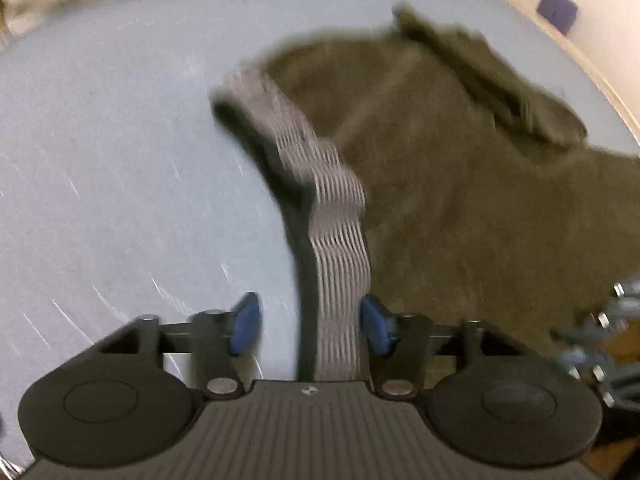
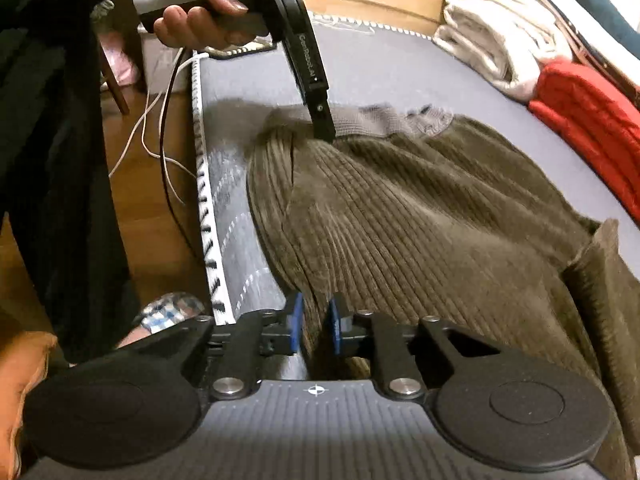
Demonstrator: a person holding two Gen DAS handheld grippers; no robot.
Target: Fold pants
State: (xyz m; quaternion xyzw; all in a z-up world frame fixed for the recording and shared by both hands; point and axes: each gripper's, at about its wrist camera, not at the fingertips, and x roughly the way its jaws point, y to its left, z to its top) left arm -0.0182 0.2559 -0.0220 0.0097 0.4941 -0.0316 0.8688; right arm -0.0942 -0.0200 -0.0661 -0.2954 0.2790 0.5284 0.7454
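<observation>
Grey-blue mattress point(image 2: 380, 68) takes up most of the room's middle, with wooden floor point(image 2: 160, 216) and loose cables point(image 2: 160, 132) off its near-left edge and folded laundry point(image 2: 492, 28) stacked at the far right. Olive corduroy pants point(image 2: 420, 220) lie spread across it, grey waistband point(image 2: 372, 120) at the far side.

The left claw point(image 1: 310, 322) stands partly open, the waistband running between its blue pads; one pad seems to brush the band, the other stands clear, so I'd call it no grip. The right claw point(image 2: 314, 328) is nearly closed on a pinch of corduroy at the pants' near edge.

My worry: if the right side lifts now, the waistband could slip out of the left claw and the fold would go crooked. The pinch also looks thin and might take only one layer.

Bare mattress lies beyond the waistband and toward the left. The left edge is close, so cloth could slide off toward the cables, and the red cloth point(image 2: 580, 120) crowds the right.
</observation>
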